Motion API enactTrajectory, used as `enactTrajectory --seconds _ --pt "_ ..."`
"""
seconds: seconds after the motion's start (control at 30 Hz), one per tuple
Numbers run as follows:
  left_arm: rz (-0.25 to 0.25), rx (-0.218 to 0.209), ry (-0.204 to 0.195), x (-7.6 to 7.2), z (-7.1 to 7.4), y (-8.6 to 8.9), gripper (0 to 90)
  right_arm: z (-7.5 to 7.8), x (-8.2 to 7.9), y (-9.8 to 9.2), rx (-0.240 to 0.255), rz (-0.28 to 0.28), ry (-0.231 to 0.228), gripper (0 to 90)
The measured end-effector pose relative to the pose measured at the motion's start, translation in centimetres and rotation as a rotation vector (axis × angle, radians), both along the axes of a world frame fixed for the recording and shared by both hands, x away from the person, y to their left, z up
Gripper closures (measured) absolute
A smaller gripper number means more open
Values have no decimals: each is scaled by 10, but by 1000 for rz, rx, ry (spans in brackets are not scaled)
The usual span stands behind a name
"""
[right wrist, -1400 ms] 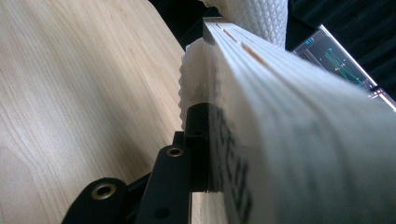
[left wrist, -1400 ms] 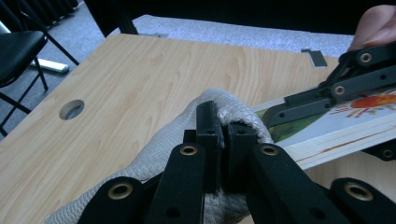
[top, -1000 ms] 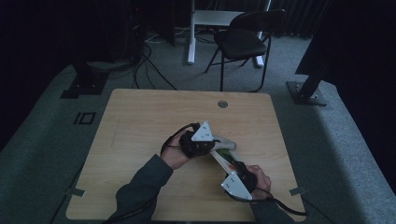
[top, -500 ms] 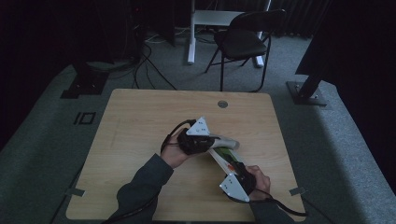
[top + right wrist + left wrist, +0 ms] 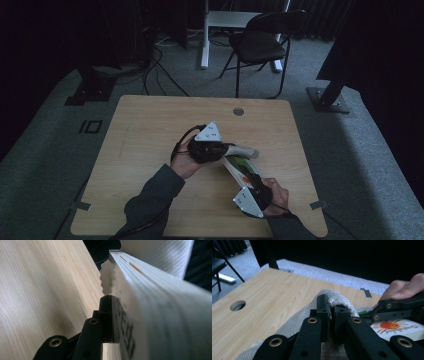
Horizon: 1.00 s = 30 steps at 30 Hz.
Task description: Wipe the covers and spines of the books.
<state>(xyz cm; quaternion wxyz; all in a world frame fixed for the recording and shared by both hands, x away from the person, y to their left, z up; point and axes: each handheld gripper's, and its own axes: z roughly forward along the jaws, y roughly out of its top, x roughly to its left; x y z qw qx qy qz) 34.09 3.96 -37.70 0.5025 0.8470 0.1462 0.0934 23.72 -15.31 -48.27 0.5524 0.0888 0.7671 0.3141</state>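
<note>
A: High view. What lies on the tabletop (image 5: pixel 150 130)?
B: A flat printed packet (image 5: pixel 239 167) sits right of the tabletop's centre, with a grey mesh sleeve (image 5: pixel 244 150) at its far end. The left tongs (image 5: pixel 227 149) meet the sleeve; the right tongs (image 5: pixel 252 181) take the packet's near end.

A: Left gripper view?
B: The left tongs (image 5: pixel 331 315) are clamped on a fold of the sleeve (image 5: pixel 339 301), which drapes soft and limp over the packet (image 5: pixel 397 327). It probably weighs little and stretches, so a pinch at the edge fold suits it.

A: Right gripper view?
B: The right tongs (image 5: pixel 110 315) grip the packet (image 5: pixel 155 305) by its thin edge, with one jaw pressed to its face. The packet looks stiff and flat, likely light and smooth-sided, so it may slip. A hold well inside the edge seems safer.
</note>
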Motion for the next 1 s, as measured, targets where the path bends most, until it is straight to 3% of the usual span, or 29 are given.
enactTrajectory --seconds 0.33,0.47,0.57,0.73,0.77,0.9,1.0 --pt "-1 -61 -61 -8 18 11 868 -2 1 0 -6 0 3 780" --pt "-10 -115 -56 -10 23 14 868 -2 1 1 -9 0 8 780" --pt "-11 -122 -51 -8 23 14 868 -3 1 1 -7 0 8 780" --pt "9 -83 -36 -1 12 10 868 -3 1 2 -18 2 0 780" --pt "23 -48 -39 2 6 7 868 -3 1 3 -19 -1 -2 781" --pt "51 11 -20 8 -3 3 865 -3 0 3 -28 -1 -6 780" --pt "95 78 -49 10 -9 0 865 -3 -1 3 -25 -3 -6 780"
